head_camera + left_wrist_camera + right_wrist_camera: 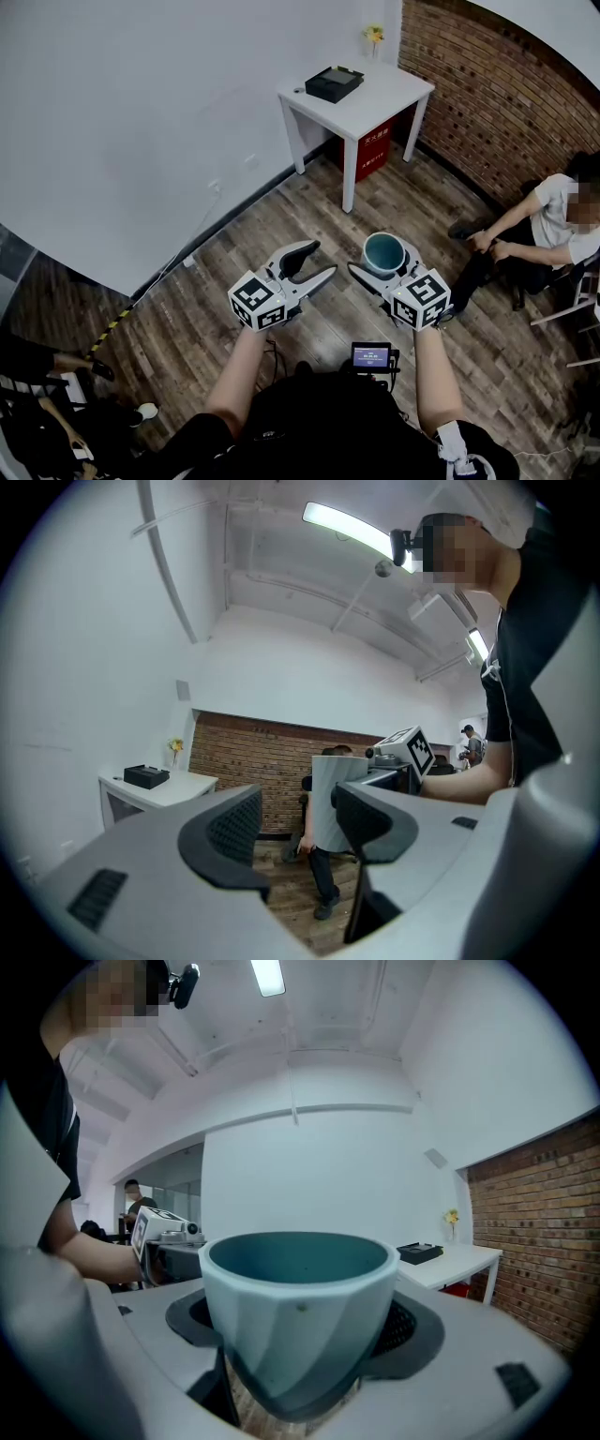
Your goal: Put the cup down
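Note:
A pale grey cup [384,253] with a teal inside stands upright between the jaws of my right gripper [383,265], held in the air well above the wooden floor. In the right gripper view the cup [298,1312] fills the gap between both pads, which press on its sides. My left gripper [307,263] hovers beside it on the left, open and empty. In the left gripper view its jaws [298,832] stand apart, and the cup [339,803] shows beyond them.
A white table [370,101] with a black box [334,83] and a small flower [374,35] stands ahead by the brick wall [506,103]. A red box [373,150] sits under it. A seated person [553,234] is at the right.

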`<state>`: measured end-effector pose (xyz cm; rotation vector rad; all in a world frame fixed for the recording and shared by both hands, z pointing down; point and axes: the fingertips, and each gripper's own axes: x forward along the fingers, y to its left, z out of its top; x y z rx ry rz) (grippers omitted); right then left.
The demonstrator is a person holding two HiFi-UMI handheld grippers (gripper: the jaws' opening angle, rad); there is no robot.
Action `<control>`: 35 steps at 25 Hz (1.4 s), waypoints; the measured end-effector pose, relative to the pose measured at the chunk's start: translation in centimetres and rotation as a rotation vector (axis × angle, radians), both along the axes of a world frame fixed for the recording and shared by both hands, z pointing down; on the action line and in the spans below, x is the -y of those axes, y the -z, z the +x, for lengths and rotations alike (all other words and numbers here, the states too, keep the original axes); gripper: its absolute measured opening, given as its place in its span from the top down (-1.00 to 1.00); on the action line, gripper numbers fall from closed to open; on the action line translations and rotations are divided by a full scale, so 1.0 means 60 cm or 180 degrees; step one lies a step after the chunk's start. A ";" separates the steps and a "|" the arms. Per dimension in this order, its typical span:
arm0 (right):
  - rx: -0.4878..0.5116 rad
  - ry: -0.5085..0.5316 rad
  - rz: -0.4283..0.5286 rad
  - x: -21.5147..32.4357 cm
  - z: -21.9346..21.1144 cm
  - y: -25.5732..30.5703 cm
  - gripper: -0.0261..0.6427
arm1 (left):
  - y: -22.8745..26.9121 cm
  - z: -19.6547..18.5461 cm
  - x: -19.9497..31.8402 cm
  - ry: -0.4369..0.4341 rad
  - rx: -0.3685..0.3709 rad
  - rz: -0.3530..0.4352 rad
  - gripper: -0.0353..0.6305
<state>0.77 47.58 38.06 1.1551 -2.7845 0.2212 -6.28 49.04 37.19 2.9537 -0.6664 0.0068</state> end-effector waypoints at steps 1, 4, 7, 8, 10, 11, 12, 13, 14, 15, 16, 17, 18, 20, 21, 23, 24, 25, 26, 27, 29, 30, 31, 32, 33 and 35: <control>0.0004 0.0000 -0.0009 0.001 0.004 -0.001 -0.28 | 0.000 0.003 0.001 0.0002 0.0006 -0.0003 0.13; 0.0026 0.0015 -0.0024 0.002 0.017 -0.002 -0.28 | -0.001 0.015 0.003 0.0017 0.0024 -0.0006 0.14; 0.0038 0.0028 -0.0034 0.003 0.032 -0.007 -0.28 | -0.003 0.029 0.005 0.0041 0.0032 -0.0006 0.15; 0.0040 0.0036 -0.0039 0.003 0.037 -0.009 -0.28 | -0.004 0.034 0.005 0.0049 0.0036 -0.0004 0.16; 0.0040 0.0061 -0.0048 0.003 0.047 -0.012 -0.28 | -0.005 0.046 0.004 0.0064 0.0043 0.0002 0.16; 0.0039 0.0076 -0.0053 0.003 0.052 -0.014 -0.28 | -0.006 0.052 0.004 0.0073 0.0043 0.0003 0.16; 0.0037 0.0091 -0.0056 0.004 0.057 -0.016 -0.28 | -0.008 0.057 0.003 0.0083 0.0041 0.0002 0.17; 0.0037 0.0103 -0.0055 0.004 0.061 -0.018 -0.28 | -0.010 0.061 0.003 0.0094 0.0042 0.0001 0.17; 0.0039 0.0112 -0.0052 0.005 0.065 -0.019 -0.28 | -0.012 0.066 0.003 0.0102 0.0046 0.0002 0.17; 0.0045 0.0119 -0.0050 0.006 0.068 -0.020 -0.28 | -0.014 0.070 0.003 0.0110 0.0050 0.0003 0.17; 0.0050 0.0126 -0.0050 0.007 0.072 -0.021 -0.28 | -0.015 0.074 0.002 0.0116 0.0052 0.0004 0.17; 0.0051 0.0134 -0.0051 0.007 0.076 -0.022 -0.28 | -0.016 0.076 0.002 0.0124 0.0054 0.0005 0.17; 0.0047 0.0143 -0.0052 0.007 0.078 -0.022 -0.28 | -0.017 0.079 0.002 0.0133 0.0054 0.0006 0.17; 0.0037 0.0163 -0.0051 0.008 0.084 -0.022 -0.28 | -0.018 0.082 0.005 0.0154 0.0052 0.0011 0.17; 0.0035 0.0172 -0.0049 0.010 0.087 -0.023 -0.28 | -0.018 0.084 0.008 0.0166 0.0052 0.0014 0.17; 0.0033 0.0187 -0.0057 0.012 0.095 -0.025 -0.28 | -0.020 0.088 0.012 0.0191 0.0060 0.0012 0.17; 0.0032 0.0192 -0.0069 0.013 0.100 -0.028 -0.28 | -0.021 0.090 0.013 0.0204 0.0064 0.0008 0.17; 0.0029 0.0193 -0.0081 0.015 0.104 -0.030 -0.28 | -0.022 0.092 0.015 0.0214 0.0064 0.0003 0.17; 0.0024 0.0189 -0.0091 0.018 0.107 -0.032 -0.28 | -0.024 0.093 0.018 0.0219 0.0062 -0.0004 0.17; 0.0022 0.0184 -0.0099 0.021 0.110 -0.034 -0.28 | -0.026 0.095 0.021 0.0217 0.0059 -0.0014 0.17; 0.0025 0.0181 -0.0105 0.028 0.112 -0.037 -0.28 | -0.031 0.097 0.027 0.0208 0.0055 -0.0035 0.18; 0.0024 0.0184 -0.0107 0.031 0.113 -0.039 -0.28 | -0.034 0.098 0.031 0.0208 0.0053 -0.0040 0.18; 0.0021 0.0186 -0.0111 0.034 0.114 -0.041 -0.28 | -0.035 0.100 0.035 0.0212 0.0050 -0.0040 0.18; 0.0021 0.0184 -0.0117 0.038 0.116 -0.044 -0.28 | -0.036 0.102 0.040 0.0216 0.0045 -0.0037 0.18; 0.0022 0.0179 -0.0125 0.041 0.119 -0.047 -0.28 | -0.037 0.104 0.044 0.0216 0.0040 -0.0031 0.18; 0.0027 0.0163 -0.0143 0.049 0.123 -0.054 -0.28 | -0.039 0.107 0.054 0.0212 0.0031 -0.0021 0.18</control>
